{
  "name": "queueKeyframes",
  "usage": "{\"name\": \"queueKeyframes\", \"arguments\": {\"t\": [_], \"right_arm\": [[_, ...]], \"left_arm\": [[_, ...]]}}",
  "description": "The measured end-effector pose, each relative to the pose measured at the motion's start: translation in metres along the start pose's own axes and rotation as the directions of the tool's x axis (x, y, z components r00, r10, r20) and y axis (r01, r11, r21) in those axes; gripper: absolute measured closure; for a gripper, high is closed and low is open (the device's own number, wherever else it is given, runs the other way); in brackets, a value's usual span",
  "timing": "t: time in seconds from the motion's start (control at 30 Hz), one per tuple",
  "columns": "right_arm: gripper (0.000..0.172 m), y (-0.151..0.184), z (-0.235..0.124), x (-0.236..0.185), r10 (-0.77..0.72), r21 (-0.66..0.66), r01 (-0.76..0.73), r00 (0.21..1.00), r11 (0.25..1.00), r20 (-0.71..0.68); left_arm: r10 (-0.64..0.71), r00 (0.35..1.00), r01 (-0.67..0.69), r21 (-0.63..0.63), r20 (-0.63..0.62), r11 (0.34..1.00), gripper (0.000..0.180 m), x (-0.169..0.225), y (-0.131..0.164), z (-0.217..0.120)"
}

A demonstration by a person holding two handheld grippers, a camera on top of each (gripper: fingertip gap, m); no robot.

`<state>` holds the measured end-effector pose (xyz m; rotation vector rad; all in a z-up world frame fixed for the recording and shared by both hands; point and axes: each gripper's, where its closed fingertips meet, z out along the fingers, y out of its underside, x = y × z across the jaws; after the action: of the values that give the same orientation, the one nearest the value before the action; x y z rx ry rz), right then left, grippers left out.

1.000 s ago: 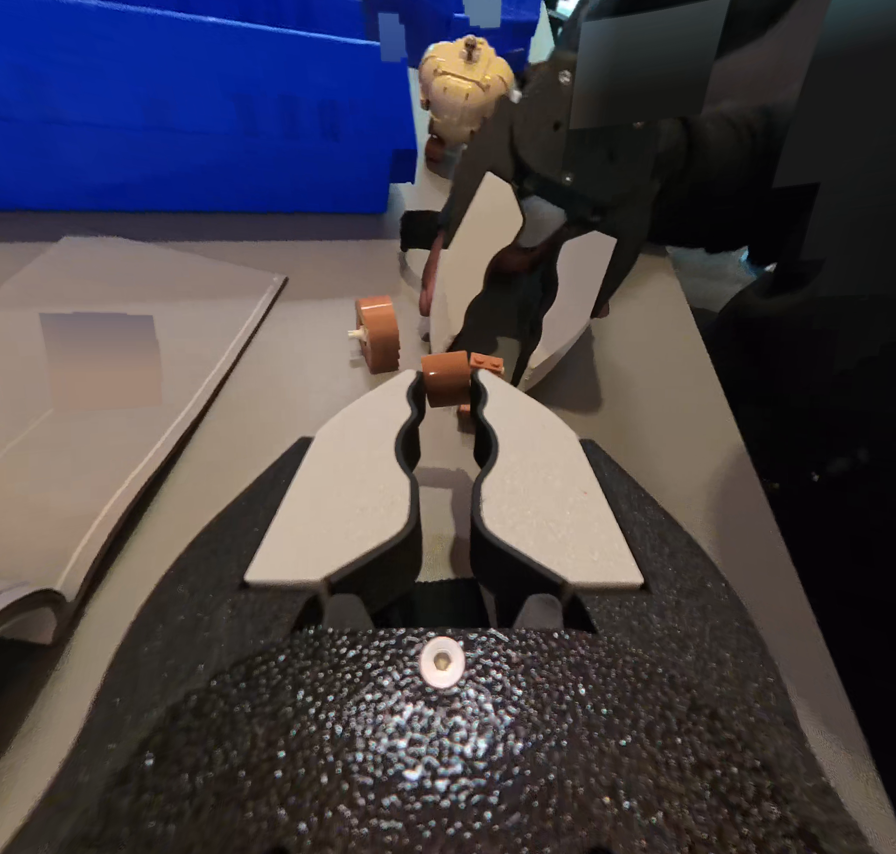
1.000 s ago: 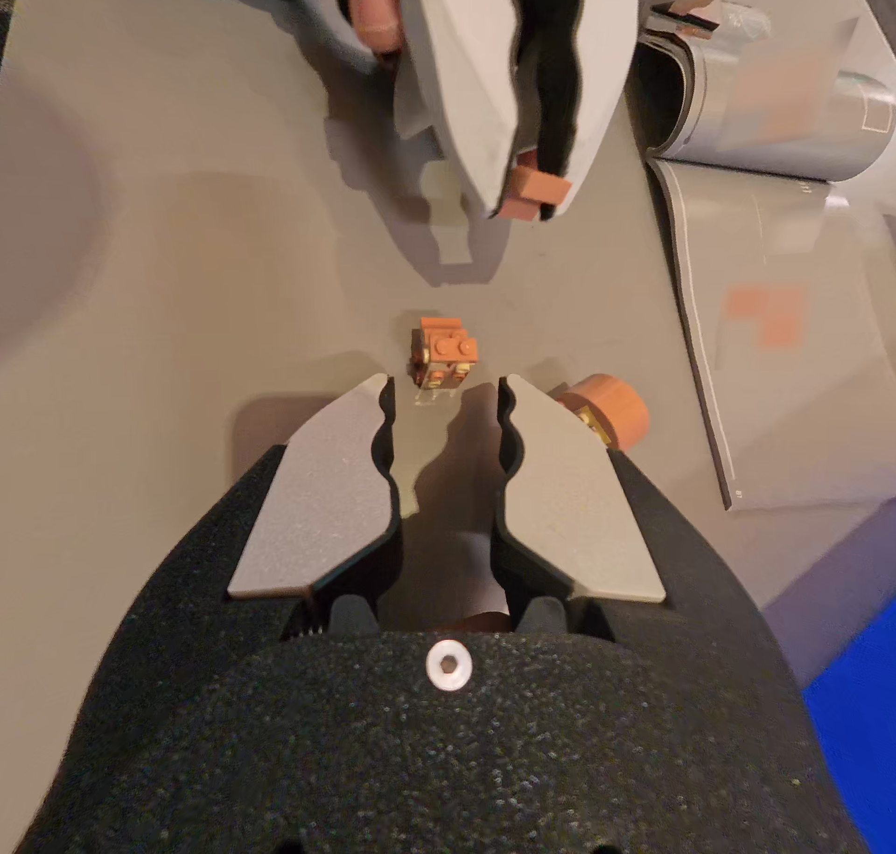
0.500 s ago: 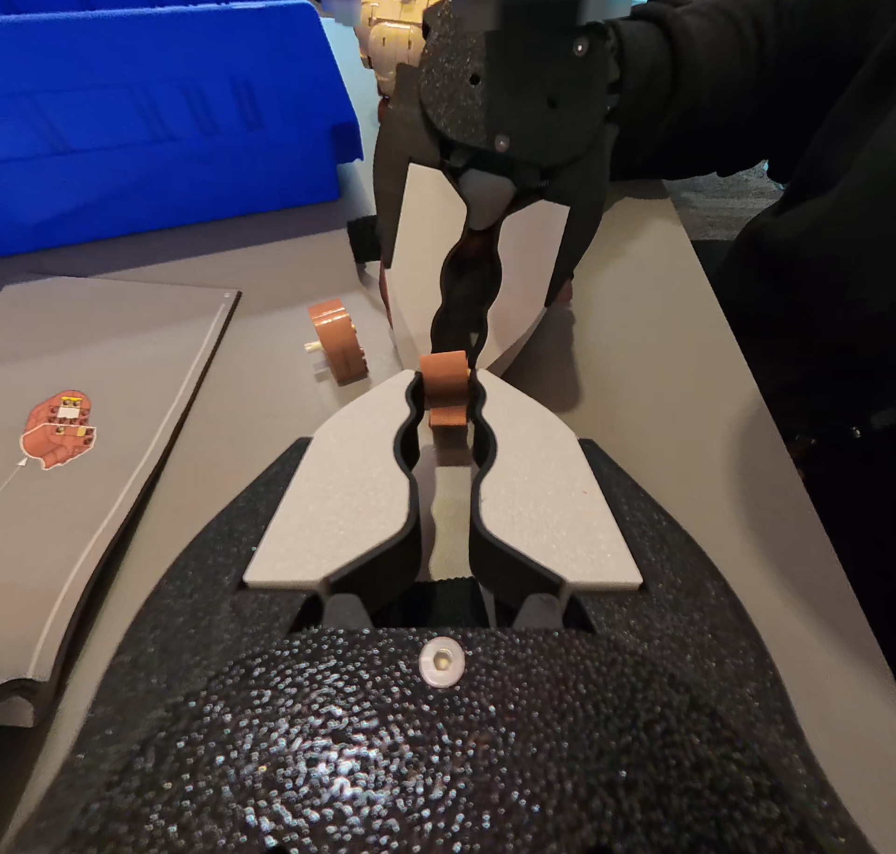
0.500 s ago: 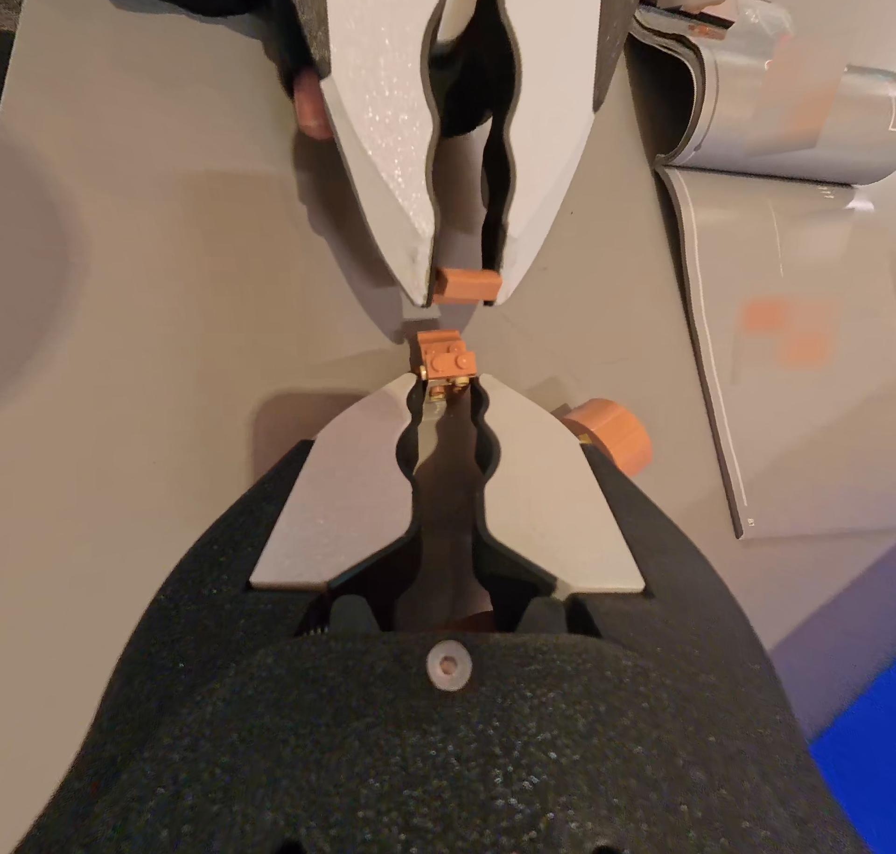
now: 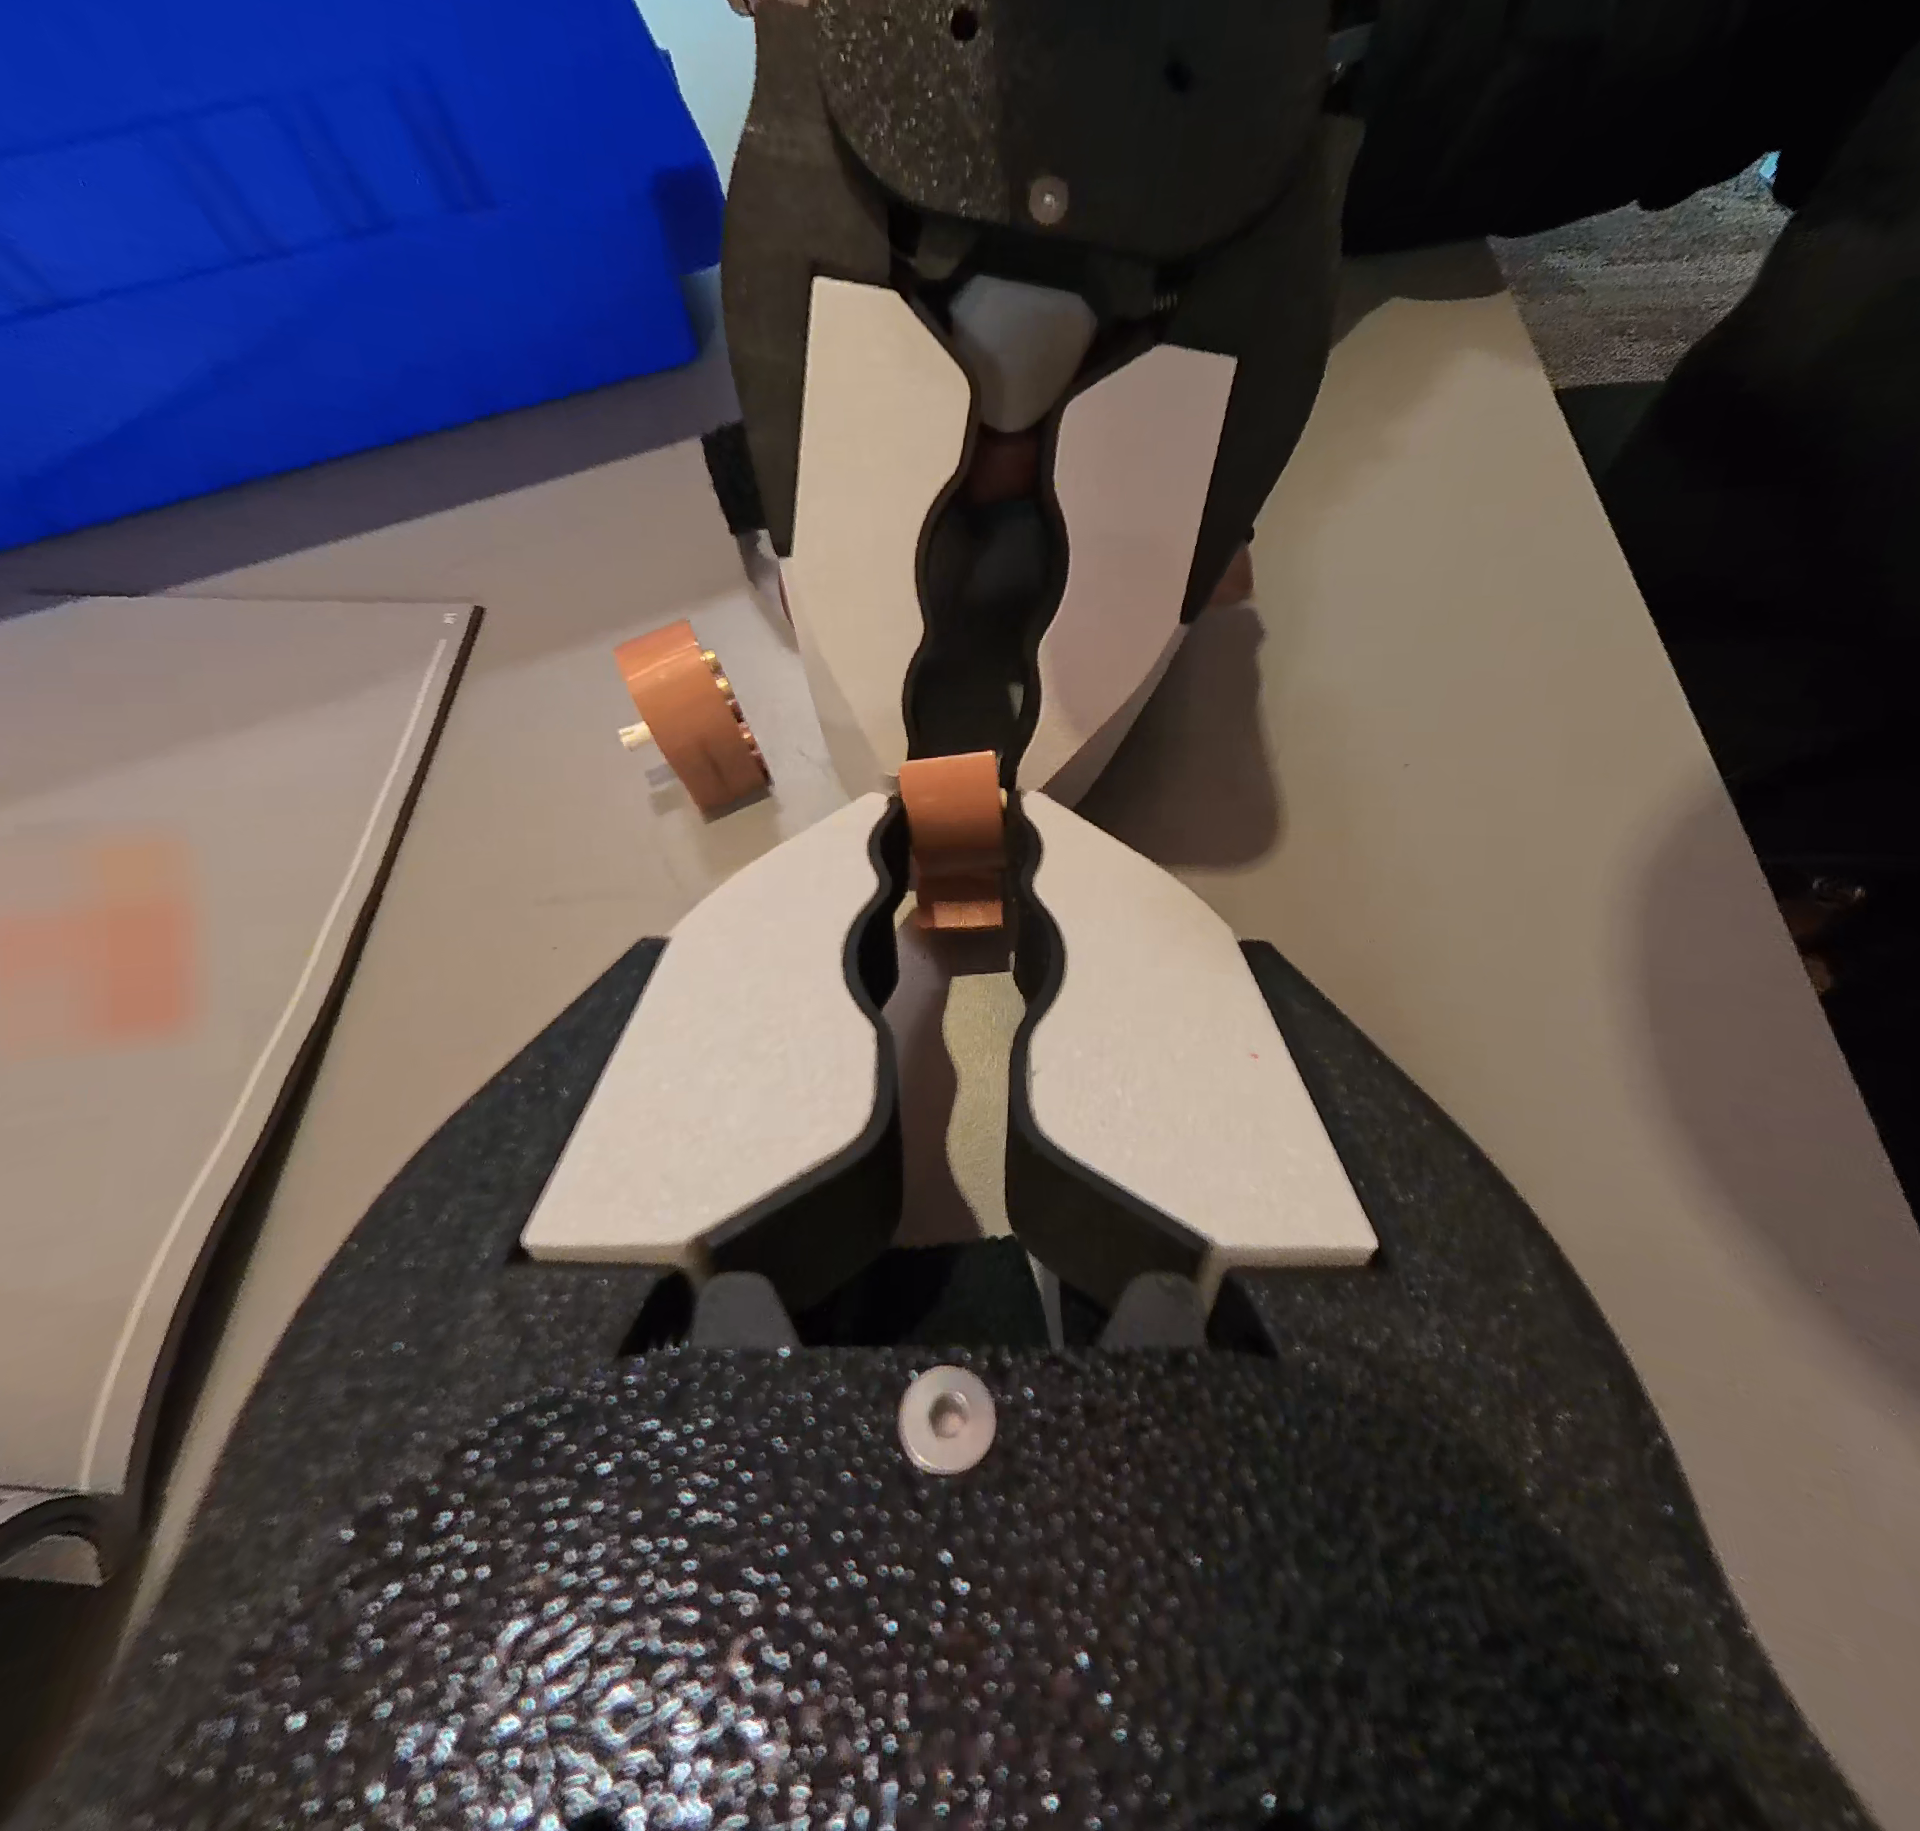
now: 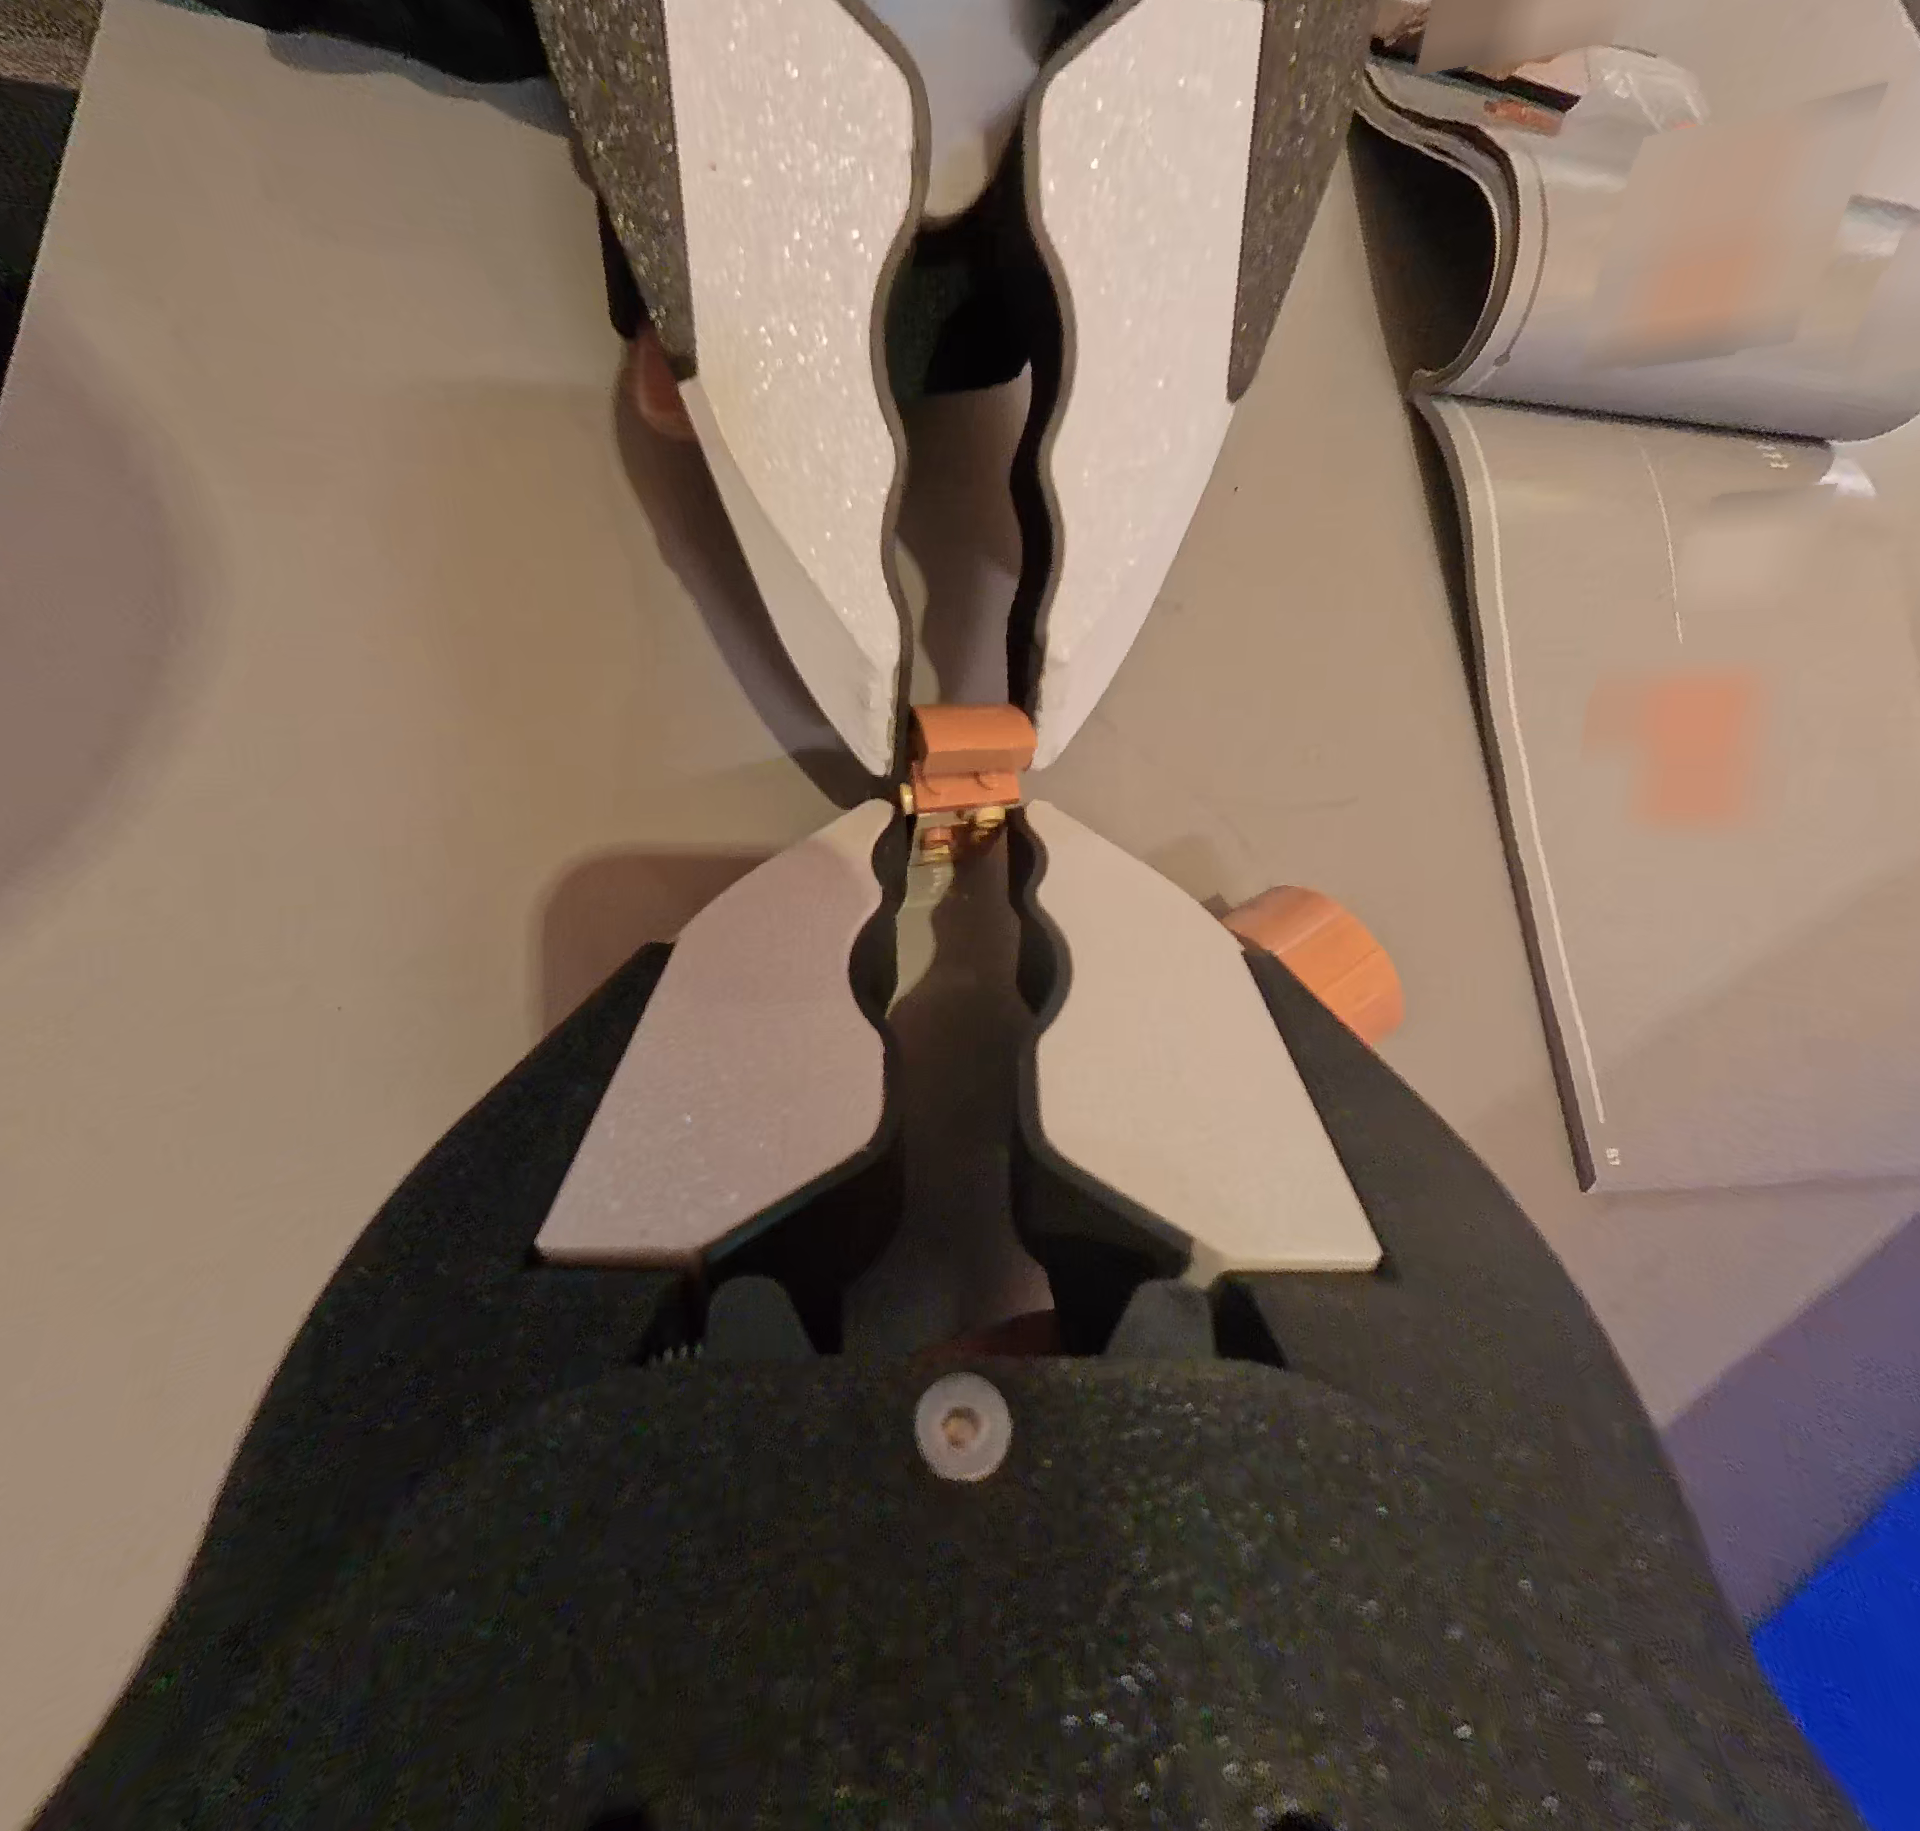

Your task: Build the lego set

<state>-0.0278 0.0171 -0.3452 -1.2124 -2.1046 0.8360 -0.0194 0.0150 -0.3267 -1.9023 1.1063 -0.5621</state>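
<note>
My left gripper point(image 5: 954, 802) is shut on a small brown curved brick point(image 5: 945, 846). My right gripper point(image 6: 954, 813) is shut on a small brown brick assembly with gold studs point(image 6: 956, 796), just above the grey table point(image 6: 312, 638). The two grippers meet tip to tip. In the right wrist view the left gripper point(image 6: 966, 747) comes from the top and its curved brick point(image 6: 971, 730) sits against the top of the assembly. In the left wrist view the right gripper point(image 5: 971, 732) stands right behind the curved brick, and the assembly is hidden.
A round brown brick piece with a white peg point(image 5: 691, 732) lies on the table beside the tips; it also shows in the right wrist view point(image 6: 1320, 960). An open booklet point(image 5: 208, 950) lies at the left. Blue bins point(image 5: 312, 223) stand behind. A dark sleeve point(image 5: 1558, 67) is at the back right. Only a small space, under 4 cm, lies between the two pairs of fingers.
My right gripper closed on the brick assembly, which stood free between its open fingers a second ago. My left gripper brought its curved brick closer until it met the assembly.
</note>
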Motion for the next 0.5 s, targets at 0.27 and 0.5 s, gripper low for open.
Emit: {"name": "queueKeyframes", "arguments": {"t": [0.27,0.5], "right_arm": [[0.154,-0.009,-0.002,0.0,0.001,0.061,-0.002,1.0,0.998,0.006],[0.154,-0.016,-0.005,-0.001,0.014,0.112,-0.017,1.0,0.994,0.023]], "left_arm": [[-0.006,1.0,0.006,0.01,-0.001,1.0,0.164,0.001,-0.004,-0.005],[-0.024,1.0,0.024,0.035,-0.02,0.999,0.162,0.003,-0.008,-0.008]]}}
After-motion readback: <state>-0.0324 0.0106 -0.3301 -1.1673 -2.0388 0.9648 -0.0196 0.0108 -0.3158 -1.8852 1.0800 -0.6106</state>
